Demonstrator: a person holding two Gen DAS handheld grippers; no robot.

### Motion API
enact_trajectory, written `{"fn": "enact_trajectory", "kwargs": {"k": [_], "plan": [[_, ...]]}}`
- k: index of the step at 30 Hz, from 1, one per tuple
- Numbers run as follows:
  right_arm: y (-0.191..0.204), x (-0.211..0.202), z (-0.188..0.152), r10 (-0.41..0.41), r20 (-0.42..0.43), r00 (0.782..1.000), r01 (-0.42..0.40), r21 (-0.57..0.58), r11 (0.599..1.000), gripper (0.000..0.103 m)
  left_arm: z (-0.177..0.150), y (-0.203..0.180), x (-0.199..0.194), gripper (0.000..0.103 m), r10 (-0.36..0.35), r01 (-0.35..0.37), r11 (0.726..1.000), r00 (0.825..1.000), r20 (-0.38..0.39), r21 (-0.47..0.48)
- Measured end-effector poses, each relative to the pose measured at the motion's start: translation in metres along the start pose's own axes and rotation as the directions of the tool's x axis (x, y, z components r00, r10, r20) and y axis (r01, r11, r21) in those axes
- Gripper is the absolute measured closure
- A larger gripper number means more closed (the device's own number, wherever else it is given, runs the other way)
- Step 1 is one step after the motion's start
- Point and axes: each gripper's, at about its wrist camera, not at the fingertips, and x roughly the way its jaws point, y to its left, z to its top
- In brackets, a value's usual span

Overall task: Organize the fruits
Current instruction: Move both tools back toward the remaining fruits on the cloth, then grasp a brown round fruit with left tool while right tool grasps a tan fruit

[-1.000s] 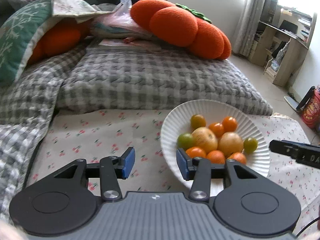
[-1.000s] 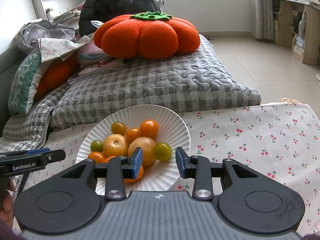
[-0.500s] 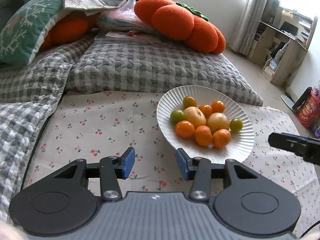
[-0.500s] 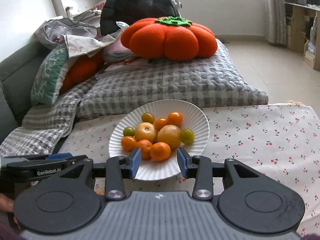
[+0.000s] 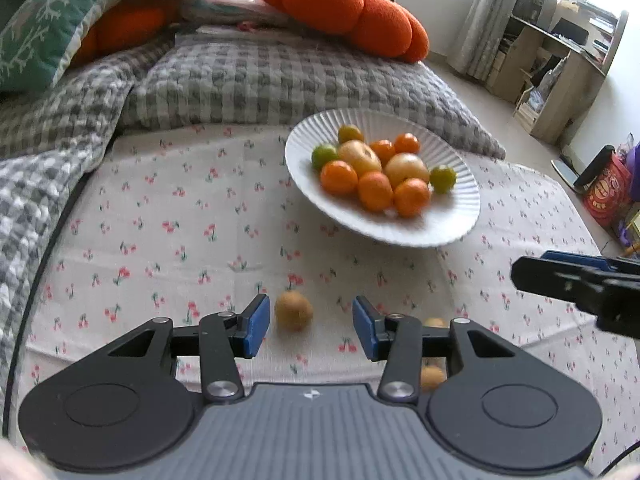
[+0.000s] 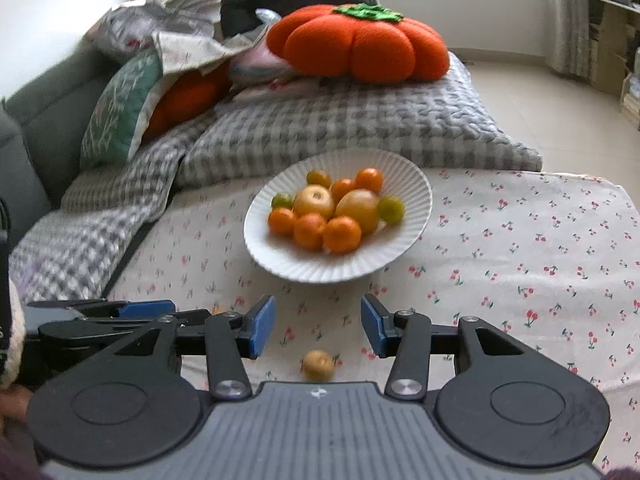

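A white ribbed plate (image 5: 456,220) (image 6: 404,184) stands on the cherry-print cloth, piled with orange, green and yellow fruits (image 5: 374,190) (image 6: 340,234). Close in front of me a small brown fruit (image 5: 293,312) lies on the cloth, in the gap of my open left gripper (image 5: 310,326) near its left pad, untouched. Two more small fruits (image 5: 431,376) peek from behind its right finger. My right gripper (image 6: 318,326) has its jaws opening with nothing between the pads. A small brown fruit (image 6: 318,365) lies on the cloth under it. Each gripper shows at the edge of the other's view.
A grey checked blanket (image 5: 280,76) borders the cloth's far side, with an orange pumpkin cushion (image 6: 360,46) and a green cushion (image 6: 120,108) on it. Shelves (image 5: 560,64) and a red bag (image 5: 604,192) stand on the floor to the right.
Both grippers have drawn back from the plate, which now sits farther off. Small brown fruits on the cloth have come into view. The right jaws have widened.
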Motion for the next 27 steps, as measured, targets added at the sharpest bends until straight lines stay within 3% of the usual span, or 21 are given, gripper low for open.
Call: {"fn": "enact_trajectory", "kwargs": {"k": [8,14,20,21,23,27], "plan": [[0.014,0.018,-0.016,-0.013,-0.093,0.996,0.01,-0.039,0.999,0.059,-0.018,-0.004,0.001,0.062,0.002,-0.001,1.0,1.0,-0.03,0.029],[0.015,0.024,-0.022,0.033,-0.154,0.988,-0.033,0.006,0.999,0.059,-0.037,-0.007,0.002,0.062,-0.027,0.03,0.999,0.996,-0.079,0.035],[0.017,0.036,-0.028,0.029,-0.205,0.978,-0.025,0.023,0.999,0.059,-0.047,-0.013,0.009,0.062,-0.021,0.03,0.997,0.993,-0.12,0.074],[0.017,0.037,-0.028,0.031,-0.208,0.978,-0.027,0.021,0.999,0.059,-0.049,-0.015,0.01,0.066,-0.022,0.033,0.996,0.991,-0.132,0.082],[0.018,0.037,-0.028,0.024,-0.208,0.978,-0.022,0.013,1.0,0.059,-0.051,-0.014,0.014,0.083,-0.022,0.036,0.996,0.987,-0.16,0.085],[0.02,0.043,-0.031,0.015,-0.226,0.974,-0.016,-0.002,1.0,0.059,-0.049,-0.009,0.014,0.084,-0.028,0.039,0.997,0.987,-0.156,0.066]]}}
